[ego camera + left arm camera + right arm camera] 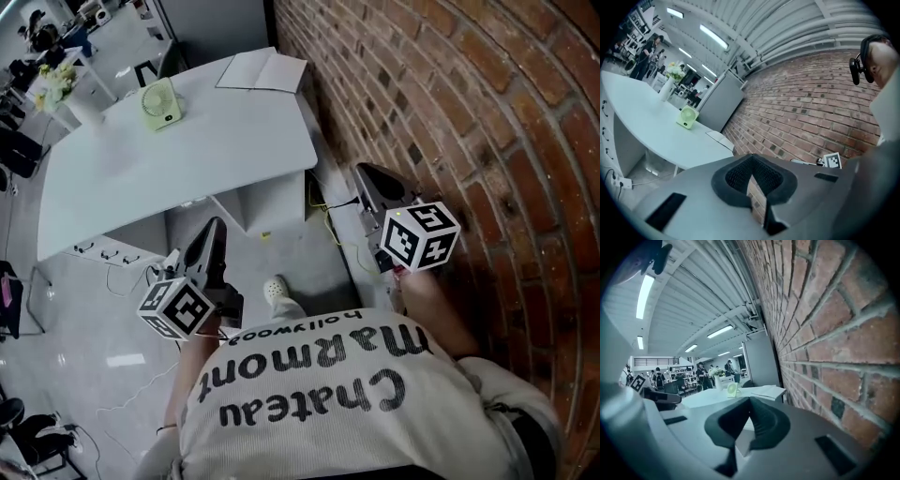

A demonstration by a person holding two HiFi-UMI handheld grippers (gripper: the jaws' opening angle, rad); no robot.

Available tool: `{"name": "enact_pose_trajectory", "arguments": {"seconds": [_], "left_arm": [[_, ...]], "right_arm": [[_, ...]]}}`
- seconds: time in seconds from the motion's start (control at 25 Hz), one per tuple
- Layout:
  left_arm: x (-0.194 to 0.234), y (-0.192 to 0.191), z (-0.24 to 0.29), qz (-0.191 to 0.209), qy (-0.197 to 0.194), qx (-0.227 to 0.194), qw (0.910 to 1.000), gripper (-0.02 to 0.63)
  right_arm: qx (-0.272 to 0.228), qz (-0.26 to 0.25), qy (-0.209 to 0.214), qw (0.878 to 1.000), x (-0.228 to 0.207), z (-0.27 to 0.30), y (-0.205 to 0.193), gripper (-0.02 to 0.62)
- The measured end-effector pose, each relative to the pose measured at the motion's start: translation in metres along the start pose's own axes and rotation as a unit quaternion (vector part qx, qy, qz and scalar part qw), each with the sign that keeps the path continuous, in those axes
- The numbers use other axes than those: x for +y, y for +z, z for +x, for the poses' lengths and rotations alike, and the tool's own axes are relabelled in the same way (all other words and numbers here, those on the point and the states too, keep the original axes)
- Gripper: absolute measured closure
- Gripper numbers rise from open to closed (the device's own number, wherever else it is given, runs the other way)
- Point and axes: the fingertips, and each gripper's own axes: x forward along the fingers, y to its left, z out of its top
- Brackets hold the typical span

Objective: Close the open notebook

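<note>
Since your left tongs [212, 239] and right tongs [373, 185] are both pinched shut on nothing, down by your waist, you're well short of the tabletop [187, 164]. Further out is a little green fan [161, 103], and the open notebook [262, 70] lies at the far corner by the brick wall [450, 112]. Reach in carelessly and I reckon you'd clip the fan, or shove the notebook off the edge instead of flipping it.

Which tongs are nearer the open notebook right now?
Right, slightly. The right tongs hang beside the brick wall, short of the table, notebook straight ahead. The left tongs are over the floor, farther back and left.
</note>
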Motion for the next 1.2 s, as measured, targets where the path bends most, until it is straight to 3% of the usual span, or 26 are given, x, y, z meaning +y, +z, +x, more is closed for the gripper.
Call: {"name": "enact_pose_trajectory", "arguments": {"seconds": [0.32,0.76,1.04,1.2], "left_arm": [[0.035,0.059,0.062,0.015,-0.025,0.001,0.9996,0.606],[0.090,0.121,0.120,0.028,-0.060,0.008,0.9978,0.606],[0.139,0.124,0.131,0.020,-0.035,0.008,0.9992,0.606],[0.157,0.099,0.140,0.002,-0.023,0.043,0.9988,0.606]], "right_arm": [[-0.027,0.019,-0.012,0.999,-0.012,0.071,0.043,0.592],[-0.026,0.032,-0.032,0.999,-0.015,0.157,0.067,0.591],[0.001,0.019,-0.058,0.998,-0.020,0.195,0.046,0.591],[0.040,0.039,-0.069,0.996,-0.032,0.208,0.013,0.591]]}}
